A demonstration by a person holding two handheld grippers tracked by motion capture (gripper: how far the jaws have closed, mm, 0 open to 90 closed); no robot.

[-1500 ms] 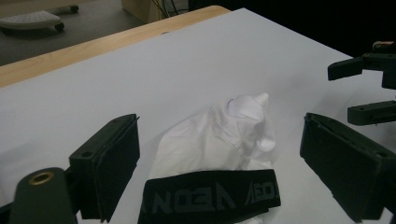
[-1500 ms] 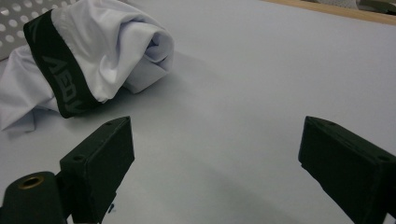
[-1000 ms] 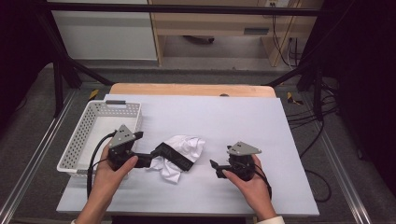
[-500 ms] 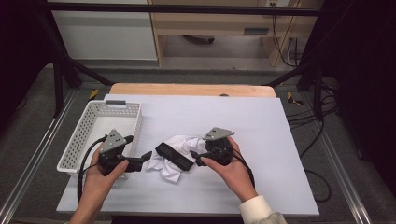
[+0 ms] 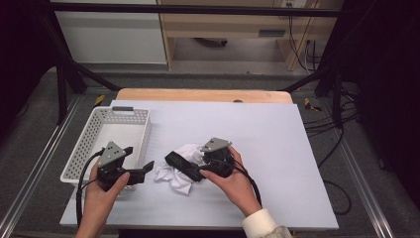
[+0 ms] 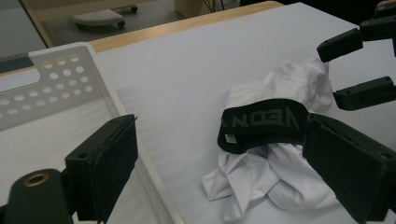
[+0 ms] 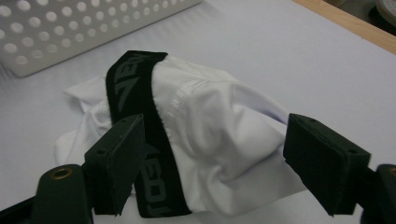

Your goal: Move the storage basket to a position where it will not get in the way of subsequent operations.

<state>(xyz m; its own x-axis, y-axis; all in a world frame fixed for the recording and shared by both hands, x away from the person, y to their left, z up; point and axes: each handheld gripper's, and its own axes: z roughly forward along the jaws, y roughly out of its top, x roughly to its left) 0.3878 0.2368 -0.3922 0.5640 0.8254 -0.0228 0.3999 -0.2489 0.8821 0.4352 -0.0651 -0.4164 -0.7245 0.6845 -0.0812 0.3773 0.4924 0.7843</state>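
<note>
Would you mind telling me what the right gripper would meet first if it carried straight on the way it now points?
Most likely the white garment: the right gripper is open, its jaws astride the cloth beside the black waistband.

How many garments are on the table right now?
1: a crumpled white garment with black waistband lies near the table's front middle, right of the white basket. Nothing shows inside the basket, though its near corner is hidden.

White garment (image 5: 179, 171) with black lettered waistband (image 7: 135, 135); white perforated basket (image 5: 89, 144).
</note>
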